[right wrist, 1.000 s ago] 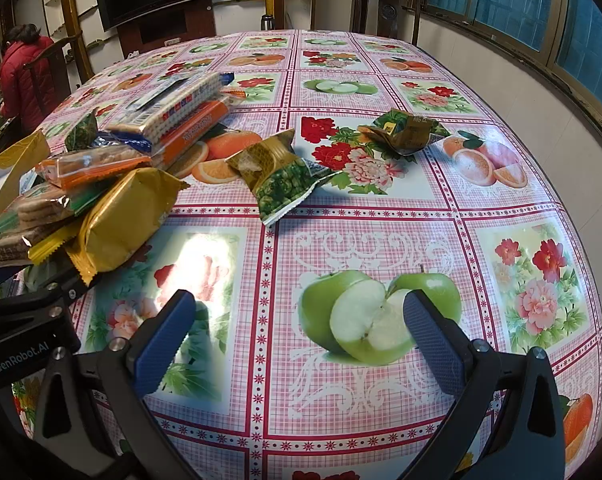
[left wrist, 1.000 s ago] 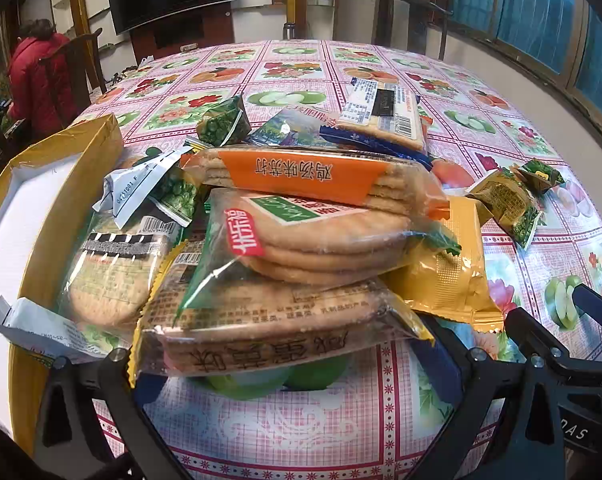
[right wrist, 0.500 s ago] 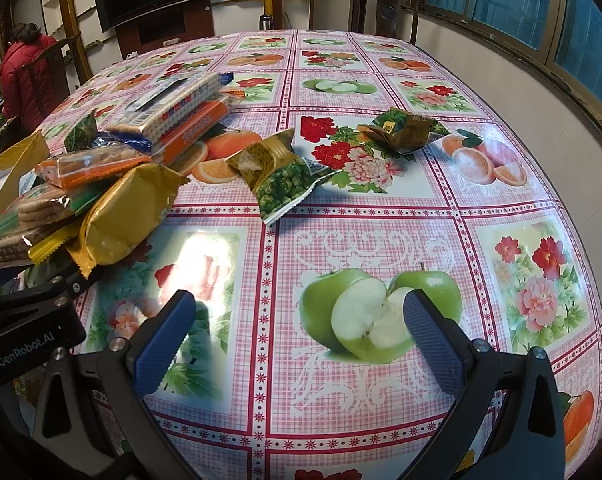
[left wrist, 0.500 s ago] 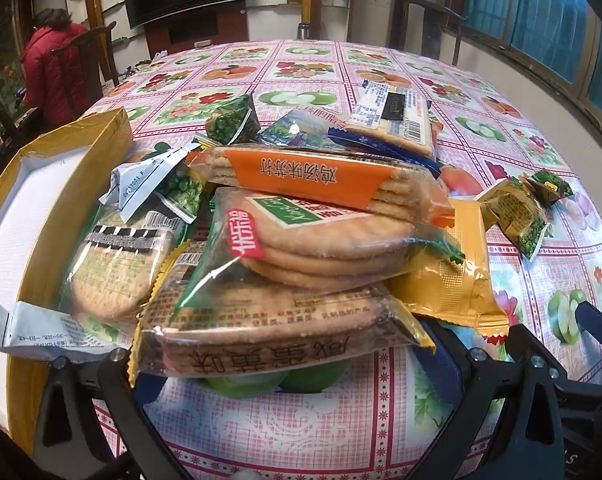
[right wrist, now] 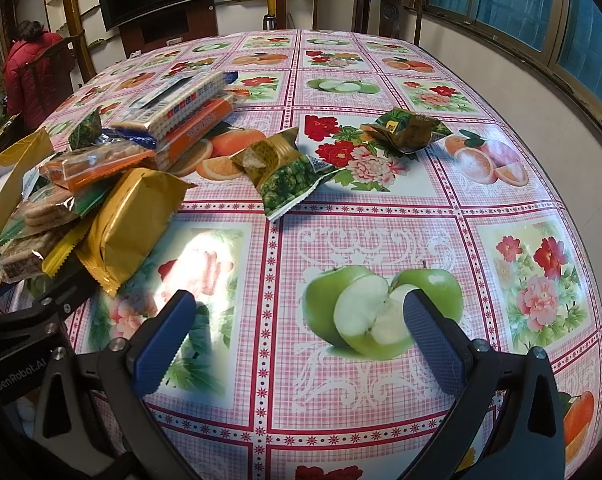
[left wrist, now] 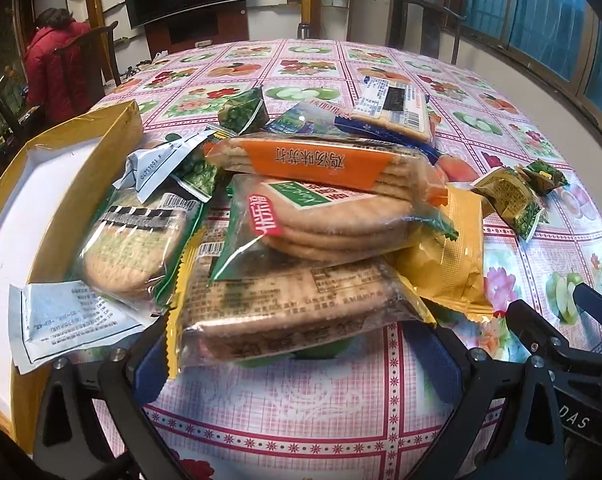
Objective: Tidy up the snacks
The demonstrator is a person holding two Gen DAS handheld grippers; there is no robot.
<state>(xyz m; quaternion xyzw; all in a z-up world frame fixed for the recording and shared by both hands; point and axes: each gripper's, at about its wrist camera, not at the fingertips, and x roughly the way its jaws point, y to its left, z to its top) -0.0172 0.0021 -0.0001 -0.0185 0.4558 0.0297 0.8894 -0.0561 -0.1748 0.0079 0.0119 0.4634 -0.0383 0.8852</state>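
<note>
A heap of snack packets lies on the fruit-print tablecloth (left wrist: 301, 400). My left gripper (left wrist: 289, 364) is open, and a brown cracker packet (left wrist: 293, 308) at the heap's near end lies between its blue pads. Stacked on that packet are round biscuits (left wrist: 329, 224) and an orange cracker packet (left wrist: 321, 160). A gold packet (left wrist: 449, 256) leans on the right. A yellow box (left wrist: 101, 168) with a white inside stands left of the heap. My right gripper (right wrist: 297, 340) hangs open over a printed green apple, holding nothing. Ahead of it lie a green pea packet (right wrist: 285, 168) and a folded packet (right wrist: 405, 130).
A white sachet (left wrist: 69, 320) rests on the box's near corner. A person in a red jacket (left wrist: 57, 68) stands by a chair at the far left. The table's curved edge (right wrist: 573, 216) runs along the right, near a wall with windows.
The left view has swung slightly, so the heap sits a little further right and more of the room at left shows. The right gripper has barely moved.
</note>
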